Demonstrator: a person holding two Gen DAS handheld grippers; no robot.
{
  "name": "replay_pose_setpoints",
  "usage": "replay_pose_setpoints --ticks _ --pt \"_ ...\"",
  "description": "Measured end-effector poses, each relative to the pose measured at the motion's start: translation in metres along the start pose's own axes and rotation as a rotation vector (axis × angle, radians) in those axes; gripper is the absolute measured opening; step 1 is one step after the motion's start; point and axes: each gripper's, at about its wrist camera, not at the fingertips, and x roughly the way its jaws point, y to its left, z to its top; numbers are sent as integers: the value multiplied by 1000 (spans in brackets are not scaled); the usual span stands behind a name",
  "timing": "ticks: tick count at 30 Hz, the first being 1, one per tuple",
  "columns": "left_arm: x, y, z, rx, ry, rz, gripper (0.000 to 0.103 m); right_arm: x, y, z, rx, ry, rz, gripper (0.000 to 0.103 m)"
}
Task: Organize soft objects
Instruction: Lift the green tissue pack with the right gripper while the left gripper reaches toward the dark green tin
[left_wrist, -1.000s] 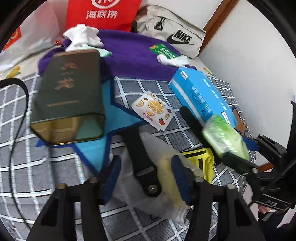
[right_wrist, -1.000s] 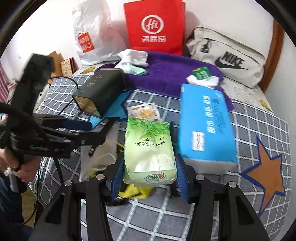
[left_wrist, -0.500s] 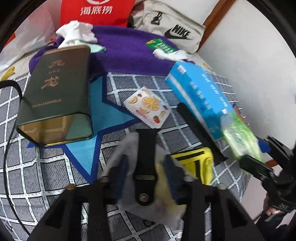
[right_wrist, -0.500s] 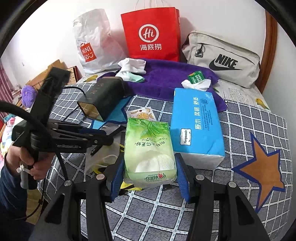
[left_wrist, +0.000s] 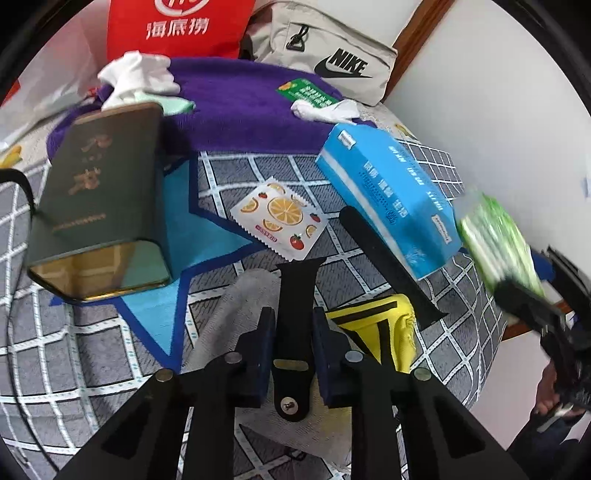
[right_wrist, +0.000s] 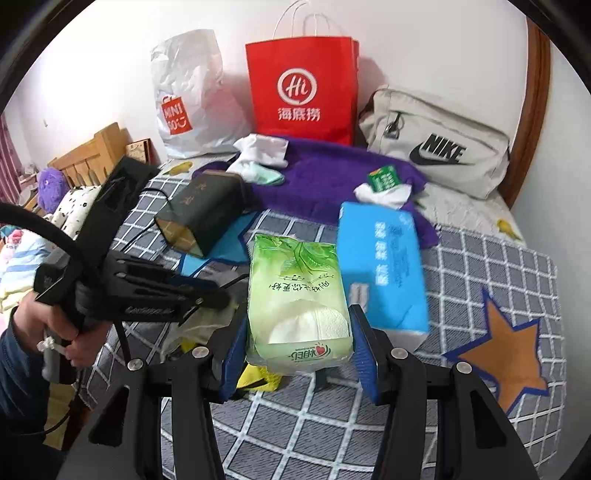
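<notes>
Since a second ago the left gripper (left_wrist: 290, 354) has narrowed, its jaws now clamped on the black strap (left_wrist: 293, 314) over the clear bag (left_wrist: 236, 295) on the bed (right_wrist: 498, 258). The right gripper (right_wrist: 297, 347) still squeezes the green tissue pack (right_wrist: 295, 295), raised beside the blue tissue box (right_wrist: 380, 266).

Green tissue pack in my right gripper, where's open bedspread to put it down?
Right of the blue tissue box, the checked bedspread by the orange star is bare. Left of the box it is crowded: green tin, yellow pouch, black strap.

Two close wrist views, seemingly bedward.
</notes>
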Motion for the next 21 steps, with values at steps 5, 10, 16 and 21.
replay_pose_setpoints --ticks 5,10,16,21 --pt "-18 0 0 10 -29 22 19 -4 -9 12 3 -22 -40 51" --pt "-28 2 -1 15 -44 42 19 -6 -19 20 18 -37 -61 51" --pt "-30 6 -1 3 -46 48 19 -7 -24 25 28 -42 -59 51" --pt "-41 4 4 7 -72 51 19 -5 -23 29 24 -41 -51 51"
